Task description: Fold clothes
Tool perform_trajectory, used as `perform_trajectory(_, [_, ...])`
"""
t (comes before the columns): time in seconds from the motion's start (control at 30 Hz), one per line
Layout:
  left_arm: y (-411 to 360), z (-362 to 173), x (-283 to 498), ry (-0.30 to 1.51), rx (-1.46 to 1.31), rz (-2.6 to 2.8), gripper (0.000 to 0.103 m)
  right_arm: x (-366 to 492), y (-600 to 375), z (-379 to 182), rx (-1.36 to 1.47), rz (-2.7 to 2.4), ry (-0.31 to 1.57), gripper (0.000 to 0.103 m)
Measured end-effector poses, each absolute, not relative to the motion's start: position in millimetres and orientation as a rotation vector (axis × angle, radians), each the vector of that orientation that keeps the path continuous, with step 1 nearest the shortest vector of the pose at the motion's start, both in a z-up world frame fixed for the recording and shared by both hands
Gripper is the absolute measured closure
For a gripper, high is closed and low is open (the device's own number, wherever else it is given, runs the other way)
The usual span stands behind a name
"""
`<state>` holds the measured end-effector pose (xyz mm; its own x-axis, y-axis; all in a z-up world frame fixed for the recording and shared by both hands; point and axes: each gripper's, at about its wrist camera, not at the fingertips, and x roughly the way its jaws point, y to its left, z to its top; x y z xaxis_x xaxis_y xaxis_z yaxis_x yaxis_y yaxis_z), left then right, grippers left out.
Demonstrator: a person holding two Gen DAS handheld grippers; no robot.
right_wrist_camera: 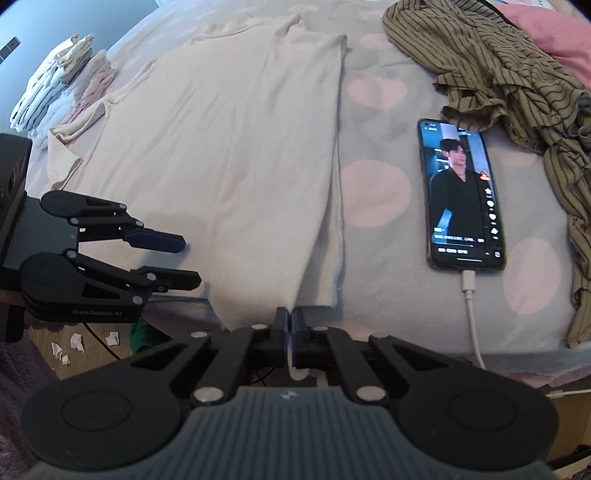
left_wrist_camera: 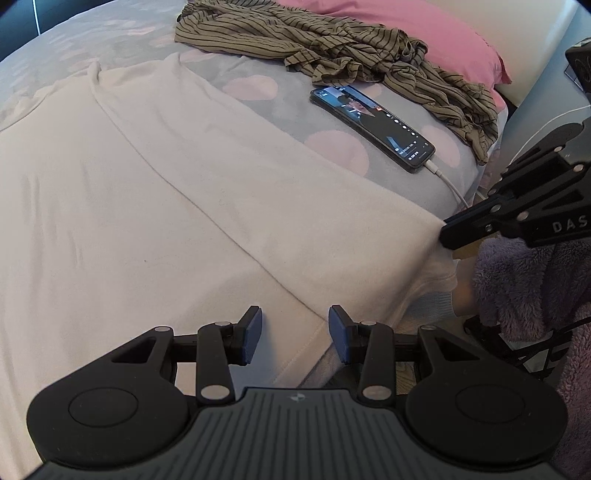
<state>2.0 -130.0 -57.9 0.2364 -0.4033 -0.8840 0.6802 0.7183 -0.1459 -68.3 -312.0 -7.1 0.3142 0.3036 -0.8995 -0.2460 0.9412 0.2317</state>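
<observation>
My right claw (right_wrist_camera: 291,326) had pinched the hem of the soft, limp cream shirt (right_wrist_camera: 236,155) left of the phone (right_wrist_camera: 461,195); my left claw (left_wrist_camera: 294,334) hung open, empty, over that hem.

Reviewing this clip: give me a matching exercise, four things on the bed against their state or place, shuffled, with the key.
Things
1. cream shirt
2. striped garment
3. phone
4. folded stack

States
A. crumpled beside the pink pillow
B. plugged into a white cable, screen lit
C. spread flat, near edge pinched by the right gripper
D. piled at the far left corner of the bed

Pairs: 1-C, 2-A, 3-B, 4-D
</observation>
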Motion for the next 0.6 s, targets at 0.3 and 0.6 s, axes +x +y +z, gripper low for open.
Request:
perform_trajectory(0.3, [-129.1,-55.7,0.3,1.095,0.284,-0.754,0.065,-57.6,-320.0,-34.1,0.028,0.289,1.274,0.100])
perform_trajectory(0.6, [-124.6,-49.4,0.8,1.071,0.261,-0.741,0.065,-60.7,-306.1,-11.7,-0.107,0.246,1.114,0.087])
